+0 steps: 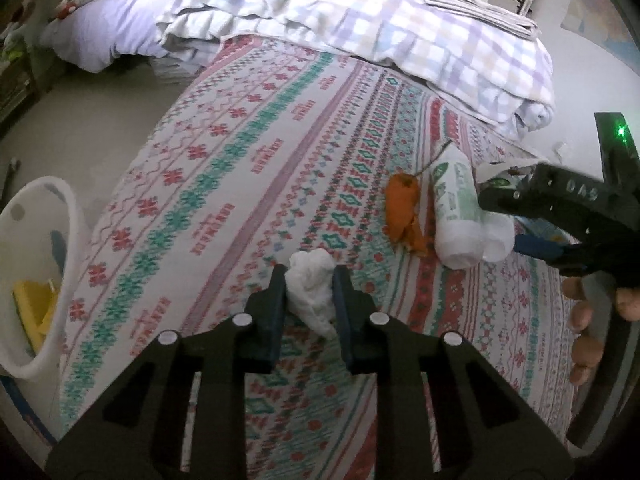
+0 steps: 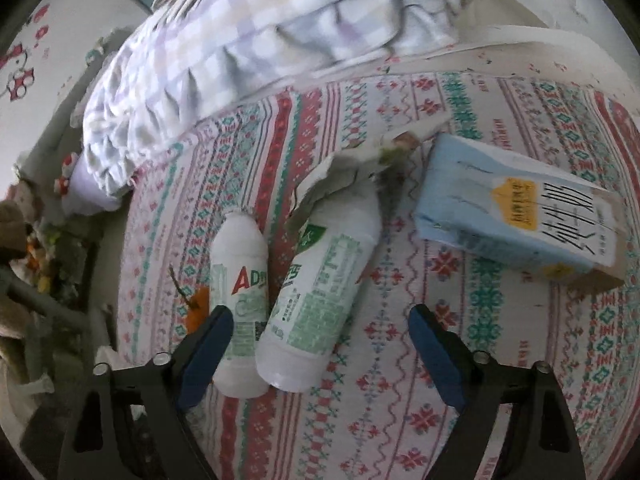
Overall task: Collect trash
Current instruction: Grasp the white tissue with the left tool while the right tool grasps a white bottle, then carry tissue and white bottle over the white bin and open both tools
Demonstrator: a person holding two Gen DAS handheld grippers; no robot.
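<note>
left wrist view: the left gripper [image 1: 310,294] has its jaws closed on a crumpled white tissue [image 1: 311,290], held over the patterned bedsheet [image 1: 224,168]. at the far left, off the edge of the bed, stands a white bin [image 1: 70,216] with something yellow inside. to the right lie an orange peel [image 1: 404,216] and a white bottle [image 1: 454,216], with the right gripper [image 1: 568,208] hovering above them.

right wrist view: the right gripper [image 2: 320,340] is spread wide, holding nothing, over two white bottles lying side by side, the left bottle [image 2: 240,304] and the right bottle [image 2: 320,304]. torn paper [image 2: 360,168] lies just beyond them, and a blue milk carton [image 2: 516,224] sits further right.

judging by this, the tissue is picked up and its drop is the step in hand. the next move calls for swinging the left gripper over the bin and releasing, while the right lowers around one bottle.
</note>
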